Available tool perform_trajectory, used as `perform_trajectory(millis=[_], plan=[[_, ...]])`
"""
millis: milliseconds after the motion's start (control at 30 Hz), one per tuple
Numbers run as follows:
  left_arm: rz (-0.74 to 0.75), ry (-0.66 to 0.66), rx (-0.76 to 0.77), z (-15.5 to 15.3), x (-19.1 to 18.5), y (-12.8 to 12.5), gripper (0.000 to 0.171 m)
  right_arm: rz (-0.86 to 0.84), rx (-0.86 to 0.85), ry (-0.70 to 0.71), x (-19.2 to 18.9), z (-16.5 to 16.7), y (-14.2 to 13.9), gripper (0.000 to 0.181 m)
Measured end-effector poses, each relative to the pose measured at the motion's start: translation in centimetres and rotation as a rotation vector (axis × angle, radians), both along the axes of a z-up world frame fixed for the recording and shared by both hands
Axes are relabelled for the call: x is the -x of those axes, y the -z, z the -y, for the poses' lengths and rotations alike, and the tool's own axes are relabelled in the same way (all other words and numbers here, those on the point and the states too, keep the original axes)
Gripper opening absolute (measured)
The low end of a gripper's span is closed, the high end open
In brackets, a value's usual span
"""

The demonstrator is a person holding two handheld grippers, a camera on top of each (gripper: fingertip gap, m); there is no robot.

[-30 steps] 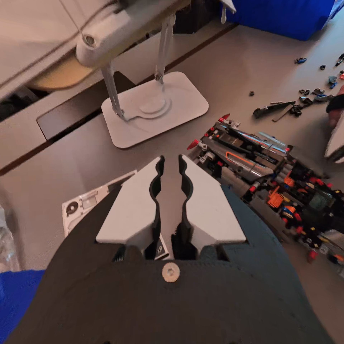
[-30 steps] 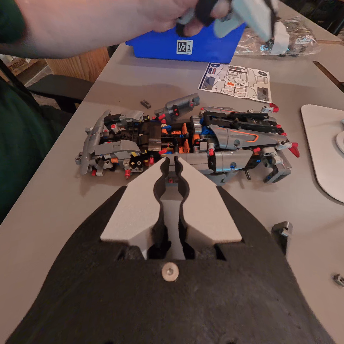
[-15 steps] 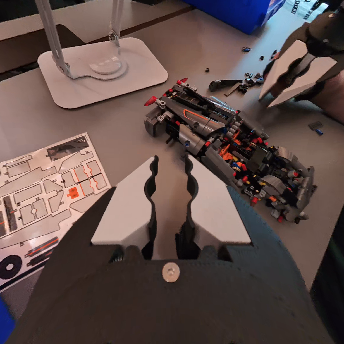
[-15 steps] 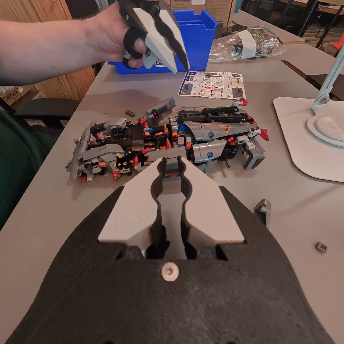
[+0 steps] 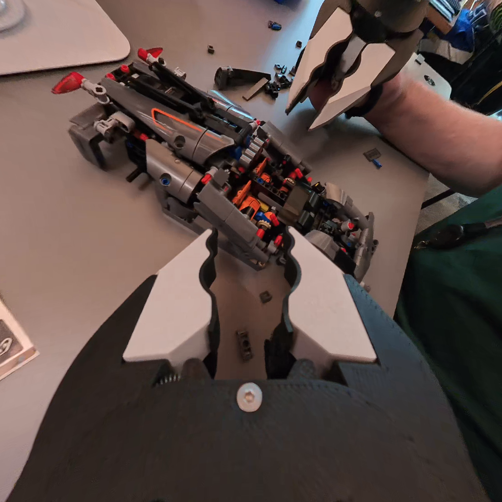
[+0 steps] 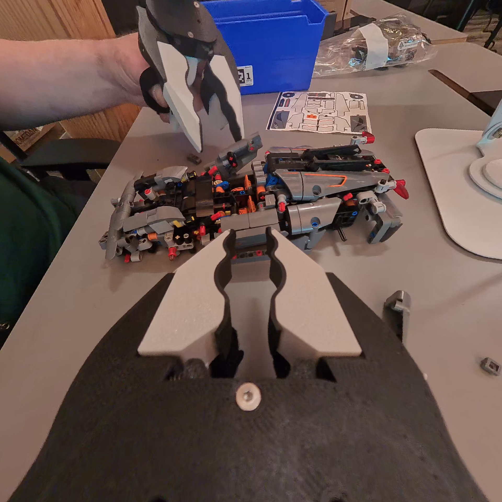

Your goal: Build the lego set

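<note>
The part-built grey, black and orange lego car (image 5: 203,163) lies on the grey table, also in the right wrist view (image 6: 244,195). My left gripper (image 5: 250,233) is open and empty, its fingertips just short of the car's side, above the table. In the right wrist view it hangs (image 6: 218,144) over the car's far side. My right gripper (image 6: 250,231) is open and empty, its tips at the car's near grey side panel. In the left wrist view it hovers (image 5: 300,119) beyond the car. A small dark beam (image 5: 244,345) lies on the table between my left fingers.
A blue bin (image 6: 266,46), a sticker sheet (image 6: 320,112) and a plastic bag of parts (image 6: 375,46) lie behind the car. A white lamp base (image 6: 448,190) is at the right. Loose pieces (image 5: 244,78) lie beyond the car; a grey piece (image 6: 398,307) lies near my right gripper. There is about 12 cm between the tips of the two grippers.
My left gripper has swung from the lamp base and sticker sheet down to the car and opened wider. My right gripper has opened a little and stays by the car's side.
</note>
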State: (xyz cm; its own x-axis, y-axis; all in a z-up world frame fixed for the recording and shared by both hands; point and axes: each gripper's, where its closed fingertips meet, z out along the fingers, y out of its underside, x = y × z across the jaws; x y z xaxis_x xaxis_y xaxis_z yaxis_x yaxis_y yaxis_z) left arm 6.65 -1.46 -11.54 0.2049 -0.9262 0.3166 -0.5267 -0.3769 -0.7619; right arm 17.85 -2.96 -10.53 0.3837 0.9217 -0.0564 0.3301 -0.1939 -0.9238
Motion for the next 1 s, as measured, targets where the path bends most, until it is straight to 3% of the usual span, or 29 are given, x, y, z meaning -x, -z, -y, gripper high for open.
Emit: perform_trajectory(millis=[133, 333, 467, 567, 733, 1000], plan=[[-0.032, -0.024, 0.01, -0.2, -0.7, 1.0, 0.04, 0.028, 0.049, 0.02, 0.0, -0.3, 0.7, 0.034], [-0.052, -0.064, 0.01, -0.2, -0.7, 1.8, 0.029, 0.054, 0.073, 0.065, -0.2, -1.0, 1.2, 0.037], [0.003, -0.1, 0.054, -0.5, -1.1, 1.4, 0.036, 0.065, 0.112, 0.049, 0.3, -0.7, 1.6, 0.047], [0.001, -0.098, 0.062, -0.8, -1.2, 1.6, 0.031, 0.077, 0.141, 0.037, 0.9, -0.5, 2.0, 0.052], [-0.001, -0.091, 0.021, -0.8, -1.0, 1.4, 0.031, 0.084, 0.187, 0.063, 1.0, -0.8, 2.4, 0.054], [0.103, -0.115, 0.124, -1.7, -1.0, -0.4, 0.038, 0.063, 0.241, 0.06, 1.4, -0.7, 2.5, 0.053]])
